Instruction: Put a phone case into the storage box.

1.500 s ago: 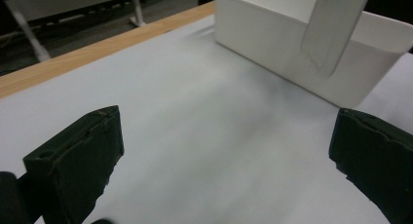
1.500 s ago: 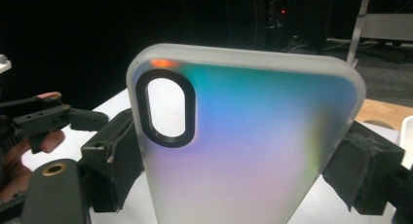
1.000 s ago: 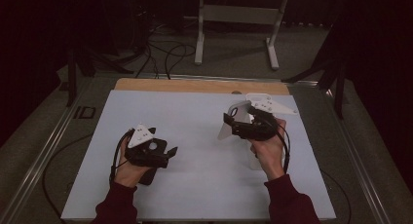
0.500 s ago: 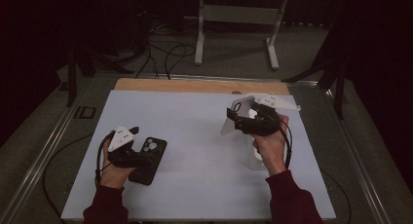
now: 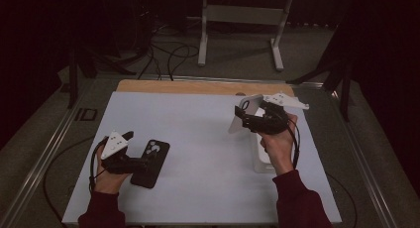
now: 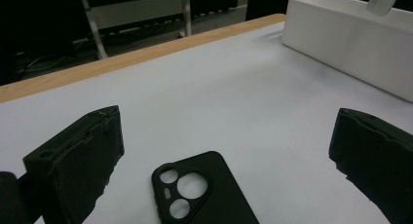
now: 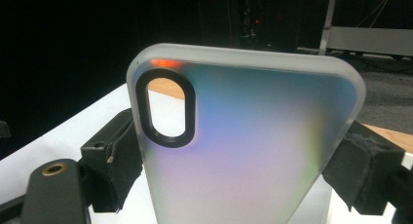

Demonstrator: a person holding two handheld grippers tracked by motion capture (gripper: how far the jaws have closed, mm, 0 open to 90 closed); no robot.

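**Desk:** What's nearest the camera?

**Photographer:** The left gripper (image 5: 148,162) hovers low over the white table (image 5: 198,139), jaws spread wide and gripping nothing. A black phone case (image 6: 207,195) lies flat between them, camera cut-outs up, touching neither jaw.

**Desk:** And beyond that case?

**Photographer:** Well to its right and farther back, the right gripper (image 7: 243,160) has its jaws clenched on the edges of a frosted translucent phone case (image 7: 253,141), held upright in the air above the table. A white bin (image 6: 350,44) sits just under and beside that hand.

**Desk:** So what step is this?

**Photographer:** By my reading, the frosted case is lifted and the black one is about to be picked. The next move calls for lowering the left jaws astride the black case's long edges, then closing squarely so it doesn't skid.
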